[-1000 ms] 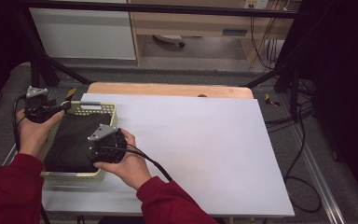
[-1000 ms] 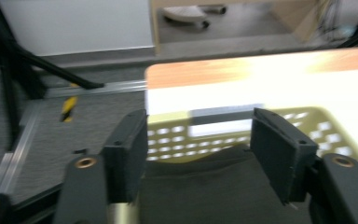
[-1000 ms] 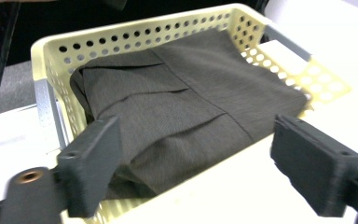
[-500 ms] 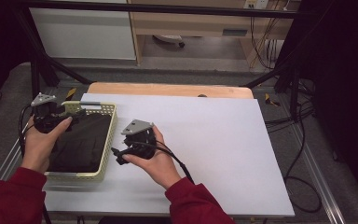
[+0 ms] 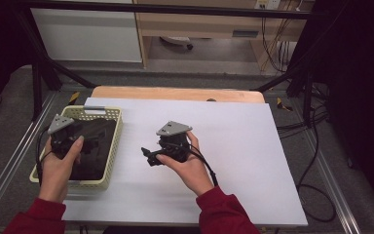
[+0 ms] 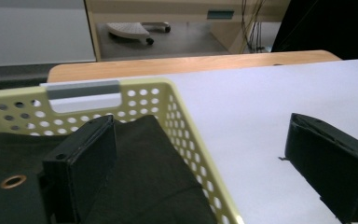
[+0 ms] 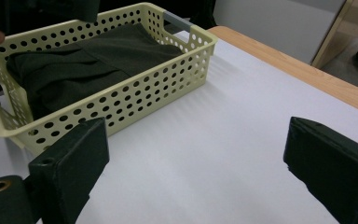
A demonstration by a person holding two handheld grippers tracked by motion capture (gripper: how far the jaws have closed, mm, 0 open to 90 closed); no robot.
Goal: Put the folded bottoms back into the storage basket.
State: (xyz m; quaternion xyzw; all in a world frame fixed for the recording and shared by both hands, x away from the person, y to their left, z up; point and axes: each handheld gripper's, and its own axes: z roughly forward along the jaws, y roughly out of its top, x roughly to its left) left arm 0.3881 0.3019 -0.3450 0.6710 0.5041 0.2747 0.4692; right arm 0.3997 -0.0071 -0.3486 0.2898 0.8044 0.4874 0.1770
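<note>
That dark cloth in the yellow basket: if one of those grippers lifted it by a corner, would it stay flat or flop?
Probably flop. The dark cloth lies in soft folds and sags to fit the yellow basket, so it looks limp. It seems light for its size, and its matte surface should not slip easily.

We see a lab-like recording room. A white-covered worktop (image 5: 214,146) sits inside a black metal frame (image 5: 44,73), and loose cables (image 5: 280,44) hang beside plain wooden cabinets (image 5: 199,22).
</note>
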